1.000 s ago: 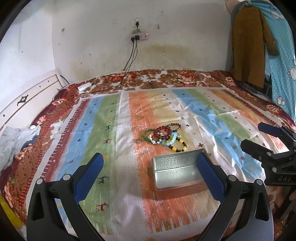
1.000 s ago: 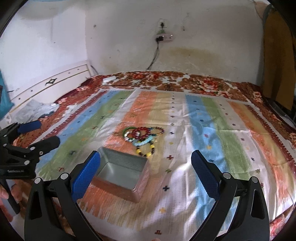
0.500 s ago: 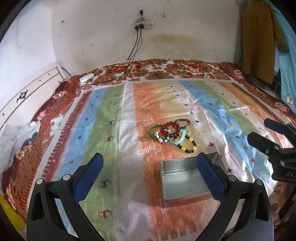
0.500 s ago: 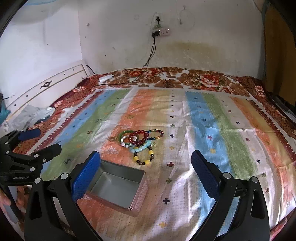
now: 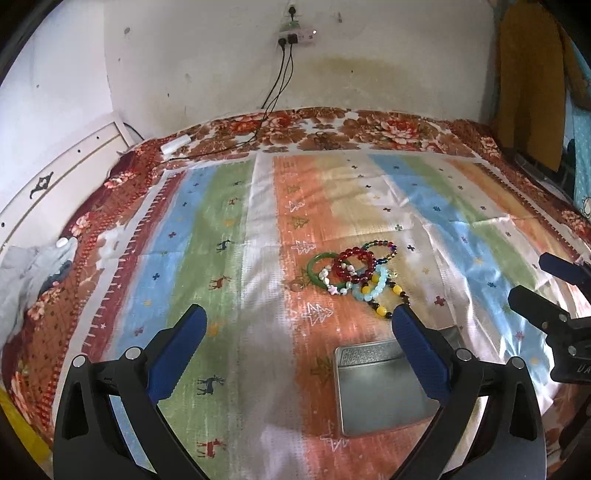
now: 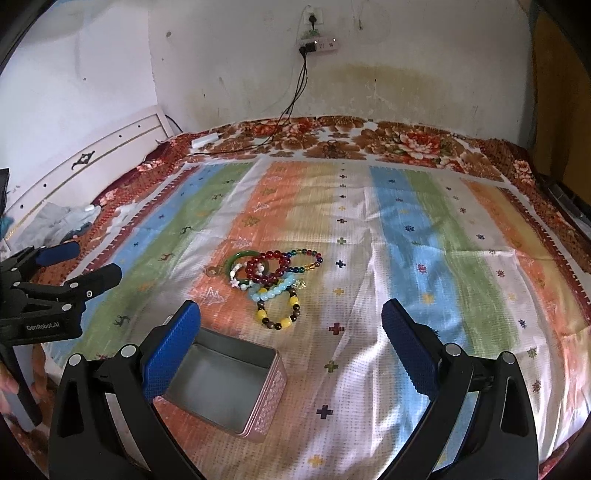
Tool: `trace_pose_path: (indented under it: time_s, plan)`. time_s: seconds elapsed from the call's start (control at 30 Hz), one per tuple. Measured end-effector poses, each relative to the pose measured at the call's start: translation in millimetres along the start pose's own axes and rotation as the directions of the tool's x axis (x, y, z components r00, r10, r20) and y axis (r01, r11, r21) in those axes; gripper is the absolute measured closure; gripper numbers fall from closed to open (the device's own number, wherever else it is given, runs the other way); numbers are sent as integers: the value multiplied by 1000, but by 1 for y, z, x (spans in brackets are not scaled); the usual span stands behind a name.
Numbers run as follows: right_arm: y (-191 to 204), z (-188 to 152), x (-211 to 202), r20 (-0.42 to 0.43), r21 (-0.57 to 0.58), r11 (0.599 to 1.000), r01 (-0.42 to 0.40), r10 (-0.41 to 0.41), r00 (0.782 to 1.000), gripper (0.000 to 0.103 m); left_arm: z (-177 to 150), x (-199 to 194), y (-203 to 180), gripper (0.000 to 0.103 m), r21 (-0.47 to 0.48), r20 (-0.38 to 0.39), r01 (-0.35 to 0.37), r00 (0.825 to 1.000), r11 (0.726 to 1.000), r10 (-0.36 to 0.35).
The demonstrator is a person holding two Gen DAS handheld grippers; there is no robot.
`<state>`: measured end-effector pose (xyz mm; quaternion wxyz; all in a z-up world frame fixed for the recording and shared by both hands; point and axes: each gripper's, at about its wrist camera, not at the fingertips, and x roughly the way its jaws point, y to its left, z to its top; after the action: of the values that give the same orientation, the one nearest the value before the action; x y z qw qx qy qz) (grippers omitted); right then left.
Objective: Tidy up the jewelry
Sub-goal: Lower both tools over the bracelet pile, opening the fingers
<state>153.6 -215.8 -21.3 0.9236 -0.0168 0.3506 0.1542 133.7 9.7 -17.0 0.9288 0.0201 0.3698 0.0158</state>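
Several bead bracelets (image 5: 356, 275) (image 6: 275, 278) lie in an overlapping pile on the striped bed cover: a green bangle (image 5: 316, 267), a dark red one (image 6: 266, 267), pale blue, yellow-and-brown, multicoloured. An open, empty metal tin (image 5: 380, 391) (image 6: 225, 384) sits on the cover nearer to me than the pile. My left gripper (image 5: 299, 332) hovers open above the cover, left of the tin, holding nothing. My right gripper (image 6: 291, 325) is open too, with the pile just beyond its fingers. Each gripper shows at the edge of the other's view.
The striped cover (image 6: 424, 258) lies over a floral bedspread (image 5: 369, 127). A power strip (image 5: 295, 35) on the wall trails cables to a white adapter (image 5: 175, 144). A headboard (image 5: 55, 181) and grey cloth (image 5: 26, 269) sit left; clothes (image 5: 528, 74) hang right.
Both grippers have lifted and tilted downward, so the bracelets and tin sit lower and nearer in both views. Both stay open and nothing on the bed has moved.
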Motion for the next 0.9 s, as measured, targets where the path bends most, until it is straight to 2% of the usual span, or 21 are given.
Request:
trace_pose_path:
  time_s: [0.1,0.3,0.4,0.53,0.67,0.77,0.83,0.9]
  plan:
    - [-4,4,7,-17,12,1000,-2,2,1000,3,4,6,-3,5,8,0,-17,1000,1000,17]
    - [-9,11,25,-91,40,999,-8,11,996,3,15,26,5,5,-30,-41,24,999,999,-25]
    - [-7,9,37,-141,37,998,-47,52,989,3,19,35,4,5,-19,-56,31,998,999,-32]
    - [-9,12,47,-166,44,998,-42,49,985,3,23,47,6,5,-24,-93,42,995,999,-44]
    - [-11,16,61,-192,34,999,-25,31,981,3,26,62,10,5,-46,-144,46,988,998,-52]
    - [-18,17,74,-248,88,994,-68,89,965,3,27,72,13,5,-61,-167,63,983,996,-72]
    - [-20,18,81,-273,91,994,-61,84,958,3,27,80,19,5,-106,-197,83,975,991,-103]
    - [-19,18,86,-287,87,994,-59,81,954,3,27,88,23,5,-126,-223,72,970,989,-99]
